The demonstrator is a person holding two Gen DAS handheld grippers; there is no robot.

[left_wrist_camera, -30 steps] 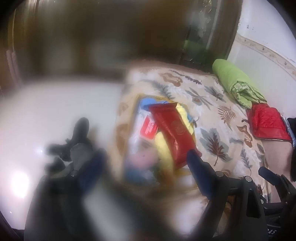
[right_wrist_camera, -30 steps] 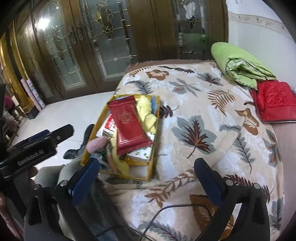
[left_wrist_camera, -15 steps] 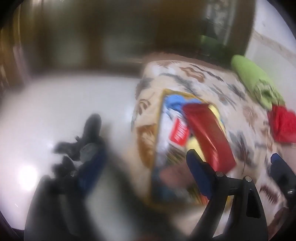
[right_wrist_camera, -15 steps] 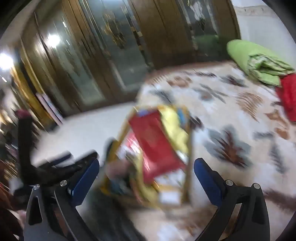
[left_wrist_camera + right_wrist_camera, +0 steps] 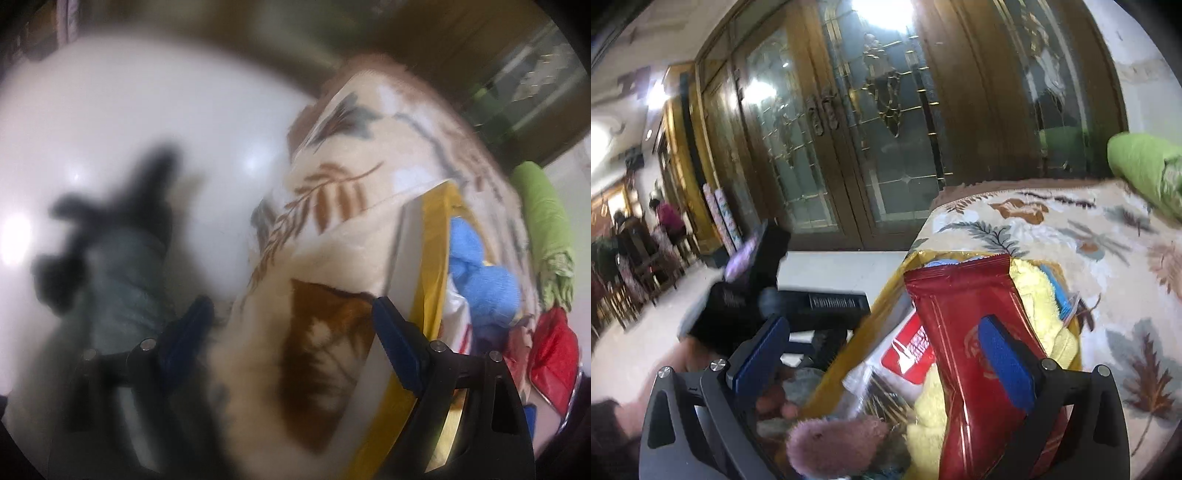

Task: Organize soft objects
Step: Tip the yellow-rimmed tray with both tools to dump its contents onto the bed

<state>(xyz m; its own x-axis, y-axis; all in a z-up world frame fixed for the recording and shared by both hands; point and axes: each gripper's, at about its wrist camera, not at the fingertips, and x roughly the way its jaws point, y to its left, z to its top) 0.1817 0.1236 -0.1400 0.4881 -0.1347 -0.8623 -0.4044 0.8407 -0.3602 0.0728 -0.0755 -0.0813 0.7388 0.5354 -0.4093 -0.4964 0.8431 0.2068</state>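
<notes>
A yellow box [image 5: 886,295] full of items sits at the bed's edge on a leaf-print blanket [image 5: 1071,236]. In it lie a red foil packet [image 5: 964,306], a yellow towel [image 5: 1034,295], a pink fuzzy toy [image 5: 831,443] and a blue soft item [image 5: 480,273]. My right gripper [image 5: 886,358] is open and hovers close over the box's near end. My left gripper [image 5: 291,339] is open and empty, low beside the bed, at the box's yellow side [image 5: 432,277]. The left wrist view is blurred.
A green rolled quilt [image 5: 1145,166] and a red padded cloth [image 5: 554,354] lie at the bed's far end. White tiled floor [image 5: 147,110] lies left of the bed, with the person's legs and dark shoes [image 5: 122,221]. Wooden glass doors [image 5: 886,129] stand behind.
Both grippers have moved in closer to the box. The left one dropped down beside the bed's edge; the right one came forward and low over the box's near end.
</notes>
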